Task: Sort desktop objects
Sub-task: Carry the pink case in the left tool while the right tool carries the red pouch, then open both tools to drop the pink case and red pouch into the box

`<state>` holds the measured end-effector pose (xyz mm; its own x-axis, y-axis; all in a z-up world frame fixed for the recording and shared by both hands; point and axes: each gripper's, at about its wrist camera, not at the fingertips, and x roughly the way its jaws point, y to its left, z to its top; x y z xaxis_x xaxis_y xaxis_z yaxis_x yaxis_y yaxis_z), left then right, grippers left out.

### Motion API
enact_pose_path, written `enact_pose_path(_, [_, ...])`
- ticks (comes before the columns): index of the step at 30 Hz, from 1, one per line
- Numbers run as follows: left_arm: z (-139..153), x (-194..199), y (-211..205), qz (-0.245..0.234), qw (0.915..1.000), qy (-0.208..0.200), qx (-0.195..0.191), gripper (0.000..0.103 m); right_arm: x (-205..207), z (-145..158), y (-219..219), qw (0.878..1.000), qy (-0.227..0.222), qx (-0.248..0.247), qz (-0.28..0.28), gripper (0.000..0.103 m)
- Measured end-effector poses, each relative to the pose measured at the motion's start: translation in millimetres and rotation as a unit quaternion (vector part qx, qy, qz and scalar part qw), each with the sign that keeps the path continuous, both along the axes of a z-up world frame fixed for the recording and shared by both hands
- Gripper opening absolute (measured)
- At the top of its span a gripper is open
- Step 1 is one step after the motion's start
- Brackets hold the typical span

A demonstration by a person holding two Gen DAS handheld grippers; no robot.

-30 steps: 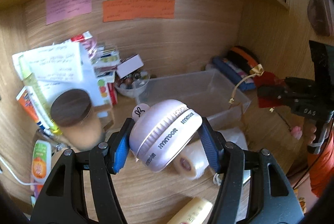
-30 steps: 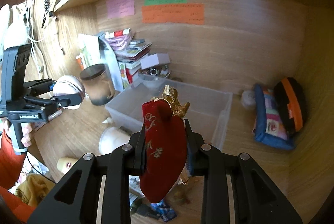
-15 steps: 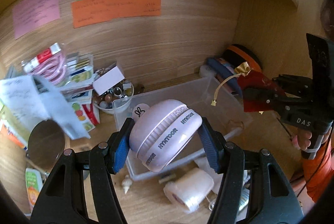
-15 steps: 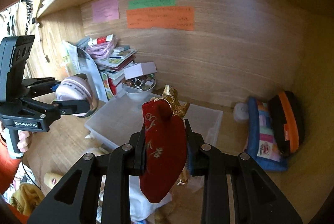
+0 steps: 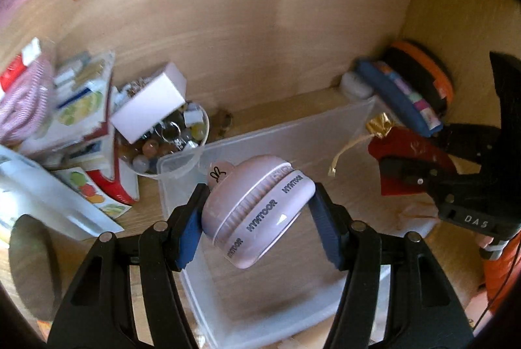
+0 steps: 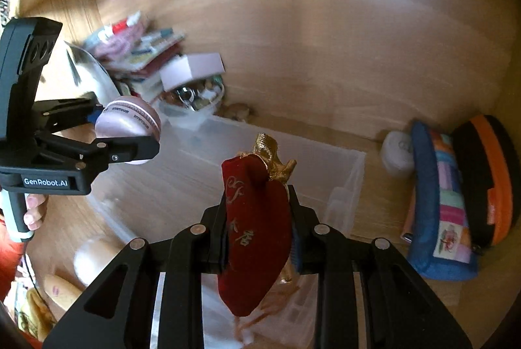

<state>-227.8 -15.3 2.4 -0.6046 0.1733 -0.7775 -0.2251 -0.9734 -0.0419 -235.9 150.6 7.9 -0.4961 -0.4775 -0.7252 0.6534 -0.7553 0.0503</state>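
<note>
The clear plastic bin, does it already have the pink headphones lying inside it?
No, the pink headphones are clamped in the left gripper above the clear plastic bin.

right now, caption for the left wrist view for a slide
Left gripper holds pink headphones above a clear bin, right gripper alongside with a red pouch.

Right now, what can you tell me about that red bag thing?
The red pouch looks like soft velvet, with gold writing on its side and a shiny gold gathered top, plus a thin gold cord dangling off it. The right gripper is shut on its middle, holding it upright in the air over the clear plastic bin. Only the gripper touches it, as far as the views show.
</note>
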Motion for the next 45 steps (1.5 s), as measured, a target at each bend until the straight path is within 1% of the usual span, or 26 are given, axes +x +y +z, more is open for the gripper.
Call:
enact_pose_path(1, [-5, -2, 1, -0.003, 0.9999, -0.004, -0.009, 0.061, -4, -4, -1, 1.000, -0.004, 0.004, 0.000, 0.025])
enact_pose_path(2, [-11, -5, 2, 0.018, 0.9996, -0.007, -0.019, 0.061, -8, -9, -3, 1.000, -0.008, 0.011, 0.000, 0.025])
enact_pose_path(4, [-19, -10, 5, 0.014, 0.9992, -0.015, -0.036, 0.061, -13, -18, -5, 1.000, -0.016, 0.021, 0.006, 0.025])
enact_pose_path(8, [-33, -19, 7, 0.006, 0.9982, -0.032, -0.050, 0.061, -23, -33, -13, 0.998, -0.025, 0.048, 0.013, 0.026])
enact_pose_path(10, [-38, -22, 9, 0.003, 0.9975, -0.040, -0.058, 0.061, -24, -37, -20, 0.997, -0.012, 0.077, 0.020, 0.028])
enact_pose_path(12, [-36, -21, 10, 0.000, 0.9978, -0.034, -0.056, 0.062, -28, -39, -25, 0.995, -0.012, 0.094, 0.027, 0.028])
enact_pose_path(13, [-37, -22, 11, -0.002, 0.9972, -0.036, -0.066, 0.061, -27, -39, -26, 0.994, -0.012, 0.101, 0.031, 0.028])
enact_pose_path(15, [-39, -23, 11, -0.005, 0.9963, -0.048, -0.072, 0.061, -24, -42, -31, 0.991, -0.006, 0.130, 0.038, 0.029])
enact_pose_path(17, [-40, -26, 10, -0.007, 0.9959, -0.060, -0.068, 0.061, -21, -45, -36, 0.987, 0.001, 0.156, 0.044, 0.030])
enact_pose_path(19, [-42, -27, 13, -0.010, 0.9945, -0.066, -0.080, 0.061, -18, -47, -38, 0.985, 0.000, 0.166, 0.054, 0.030])
enact_pose_path(22, [-44, -26, 17, -0.011, 0.9925, -0.072, -0.099, 0.062, -15, -48, -40, 0.982, -0.004, 0.178, 0.063, 0.035])
enact_pose_path(24, [-45, -26, 18, -0.013, 0.9915, -0.075, -0.105, 0.061, -13, -48, -40, 0.981, -0.004, 0.183, 0.064, 0.041])
enact_pose_path(25, [-45, -26, 18, -0.013, 0.9913, -0.073, -0.109, 0.062, -14, -47, -39, 0.981, -0.003, 0.183, 0.058, 0.045])
enact_pose_path(27, [-44, -26, 16, -0.011, 0.9915, -0.072, -0.108, 0.062, -12, -44, -36, 0.983, 0.004, 0.176, 0.049, 0.058])
enact_pose_path(29, [-44, -26, 13, -0.006, 0.9919, -0.072, -0.104, 0.062, -10, -39, -30, 0.986, 0.012, 0.159, 0.044, 0.064])
enact_pose_path(31, [-43, -27, 12, -0.003, 0.9923, -0.071, -0.101, 0.062, -7, -34, -23, 0.989, 0.012, 0.143, 0.040, 0.066])
enact_pose_path(36, [-34, -20, 12, 0.000, 0.9949, -0.064, -0.078, 0.063, 0, -17, -7, 0.994, 0.009, 0.103, 0.024, 0.068])
enact_pose_path(37, [-30, -18, 11, 0.001, 0.9955, -0.059, -0.073, 0.066, 3, -12, -3, 0.995, 0.009, 0.094, 0.021, 0.069])
enact_pose_path(38, [-26, -17, 12, 0.003, 0.9958, -0.056, -0.072, 0.071, 6, -8, 0, 0.996, 0.010, 0.085, 0.019, 0.071])
enact_pose_path(40, [-17, -12, 10, 0.006, 0.9967, -0.046, -0.066, 0.075, 7, -4, -11, 0.997, 0.015, 0.075, 0.015, 0.074])
enact_pose_path(41, [-13, -10, 10, 0.006, 0.9970, -0.044, -0.064, 0.075, 11, 1, -8, 0.997, 0.020, 0.068, 0.013, 0.075])
enact_pose_path(43, [-5, -6, 11, 0.008, 0.9974, -0.034, -0.063, 0.075, 10, 2, -12, 0.998, 0.025, 0.063, 0.012, 0.076])
enact_pose_path(45, [2, -3, 12, 0.010, 0.9977, -0.026, -0.062, 0.078, 17, 8, -8, 0.998, 0.034, 0.060, 0.009, 0.077])
